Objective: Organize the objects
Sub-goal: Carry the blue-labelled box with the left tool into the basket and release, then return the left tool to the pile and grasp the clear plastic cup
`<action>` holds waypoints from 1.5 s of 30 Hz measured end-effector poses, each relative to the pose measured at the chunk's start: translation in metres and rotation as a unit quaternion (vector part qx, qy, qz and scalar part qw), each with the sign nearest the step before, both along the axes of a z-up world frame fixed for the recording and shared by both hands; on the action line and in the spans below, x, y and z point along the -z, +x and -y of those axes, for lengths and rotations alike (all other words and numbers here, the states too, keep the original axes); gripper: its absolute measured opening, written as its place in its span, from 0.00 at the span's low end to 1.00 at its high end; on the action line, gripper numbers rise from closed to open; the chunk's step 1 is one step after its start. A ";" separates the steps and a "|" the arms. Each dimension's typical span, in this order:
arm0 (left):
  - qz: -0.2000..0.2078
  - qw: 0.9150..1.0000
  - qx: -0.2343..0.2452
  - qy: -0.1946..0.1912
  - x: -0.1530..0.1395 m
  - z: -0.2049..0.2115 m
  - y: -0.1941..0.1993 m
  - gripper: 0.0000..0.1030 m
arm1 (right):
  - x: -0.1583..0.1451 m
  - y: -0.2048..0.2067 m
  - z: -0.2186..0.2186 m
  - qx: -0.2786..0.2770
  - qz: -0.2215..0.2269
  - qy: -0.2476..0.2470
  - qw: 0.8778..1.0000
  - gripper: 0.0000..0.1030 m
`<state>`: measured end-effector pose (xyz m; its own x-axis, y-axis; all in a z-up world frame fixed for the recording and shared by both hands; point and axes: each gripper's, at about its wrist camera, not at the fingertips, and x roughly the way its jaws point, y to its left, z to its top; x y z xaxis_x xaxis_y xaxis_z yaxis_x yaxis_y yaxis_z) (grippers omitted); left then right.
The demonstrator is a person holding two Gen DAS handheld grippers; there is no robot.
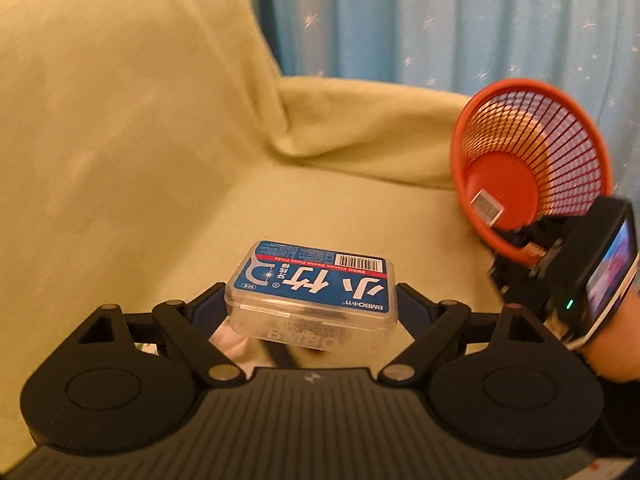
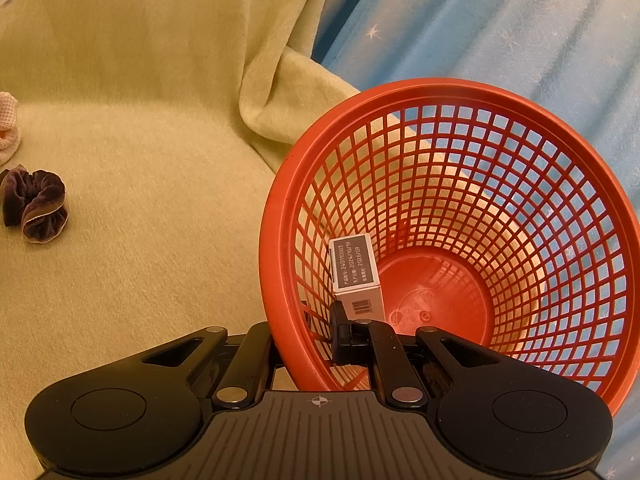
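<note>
A clear plastic box of floss picks (image 1: pixel 310 280) with a blue label is pinched at its two ends by my left gripper (image 1: pixel 310 308), lifted off the sofa seat. To the right, a red mesh basket (image 1: pixel 560 152) is tipped toward me, and my right gripper (image 1: pixel 528 248) clamps its lower rim. In the right wrist view that basket (image 2: pixel 280 200) fills the right half, with my right gripper (image 2: pixel 306 340) shut across its rim, one finger inside and one outside. A small white carton (image 2: pixel 356 276) lies in the basket against its wall.
A yellow-green fleece cover (image 2: pixel 140 240) drapes the seat and backrest. On it at the far left lie a dark purple scrunchie (image 2: pixel 36 208) and a pink knitted piece (image 2: pixel 8 128). A blue star-print curtain (image 2: pixel 500 20) hangs behind. A person's hand (image 1: pixel 616 340) holds the right gripper.
</note>
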<state>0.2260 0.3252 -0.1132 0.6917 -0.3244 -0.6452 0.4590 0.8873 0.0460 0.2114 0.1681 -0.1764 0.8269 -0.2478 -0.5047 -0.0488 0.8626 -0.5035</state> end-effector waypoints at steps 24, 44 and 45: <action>-0.005 0.974 0.207 -0.092 -0.034 0.182 0.043 0.92 | -0.003 0.000 -0.001 -0.002 0.002 0.010 1.000 0.05; 0.000 0.987 -0.158 -0.014 0.012 -0.071 -0.014 0.95 | -0.007 0.003 0.006 0.005 0.004 0.026 1.000 0.06; -0.007 0.986 -0.165 -0.008 0.020 -0.075 -0.021 0.95 | -0.007 0.003 0.005 0.006 0.003 0.026 1.000 0.06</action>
<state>0.2054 0.3997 -0.1335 0.7525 -0.0935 -0.6519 0.1465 0.9888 0.0274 0.2147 0.1627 -0.1693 0.8275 -0.2310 -0.5117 -0.0357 0.8880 -0.4585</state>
